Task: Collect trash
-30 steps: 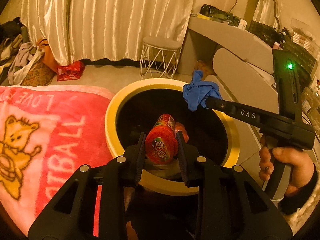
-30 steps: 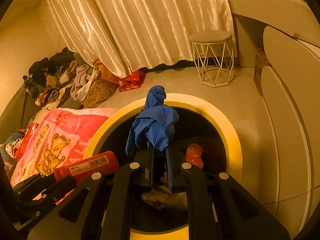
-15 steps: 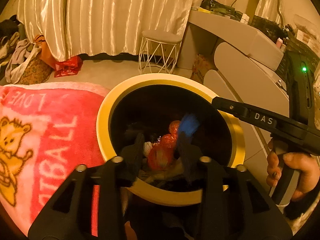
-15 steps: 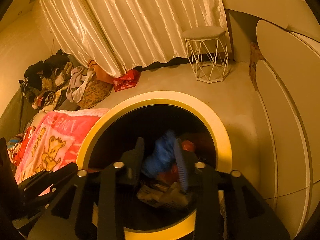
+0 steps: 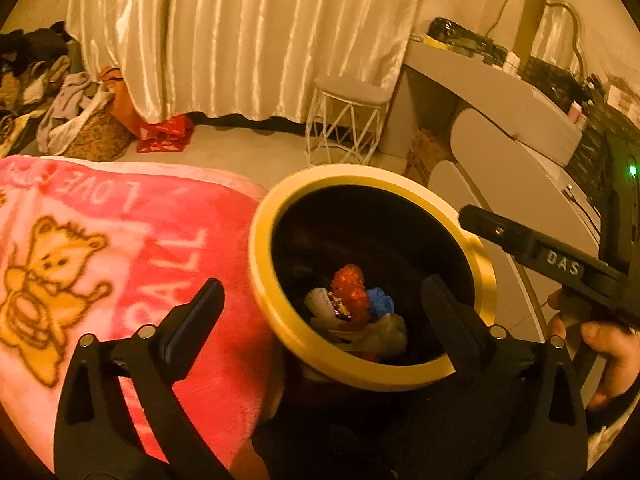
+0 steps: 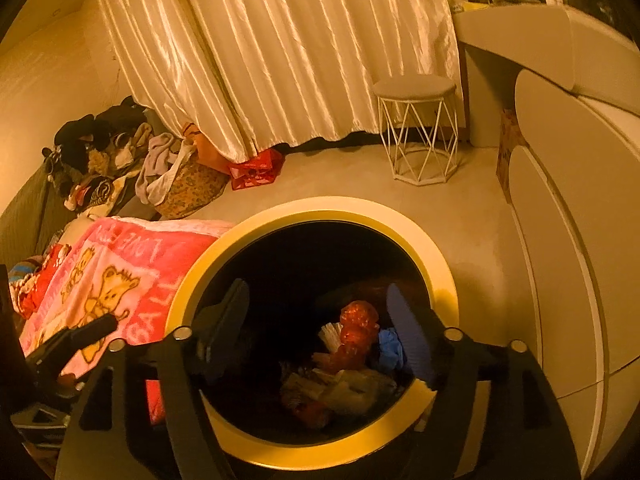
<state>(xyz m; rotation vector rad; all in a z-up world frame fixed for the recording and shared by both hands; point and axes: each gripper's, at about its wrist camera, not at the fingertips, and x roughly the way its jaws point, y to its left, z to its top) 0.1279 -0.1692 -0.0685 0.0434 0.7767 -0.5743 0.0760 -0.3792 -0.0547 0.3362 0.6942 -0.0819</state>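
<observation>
A black trash bin with a yellow rim [image 5: 276,292] [image 6: 436,276] stands on the floor beside the bed. Inside lie a red wrapped bottle [image 5: 352,294] [image 6: 358,330], a blue glove [image 5: 380,302] [image 6: 390,346] and other crumpled trash. My left gripper [image 5: 324,300] is wide open and empty above the bin's near rim. My right gripper [image 6: 318,304] is wide open and empty over the bin; it also shows in the left wrist view [image 5: 532,244], held by a hand at the right.
A pink bear blanket [image 5: 100,240] [image 6: 120,276] covers the bed left of the bin. A white wire stool [image 5: 348,120] [image 6: 418,128] stands by the curtain. A grey dresser [image 5: 504,152] [image 6: 568,184] runs along the right. Clothes [image 6: 120,160] and a red bag [image 6: 256,168] lie at the left.
Both grippers have opened. The red bottle fell from the left gripper and the blue glove from the right into the bin. Both grippers have since opened wider and lifted a little.
</observation>
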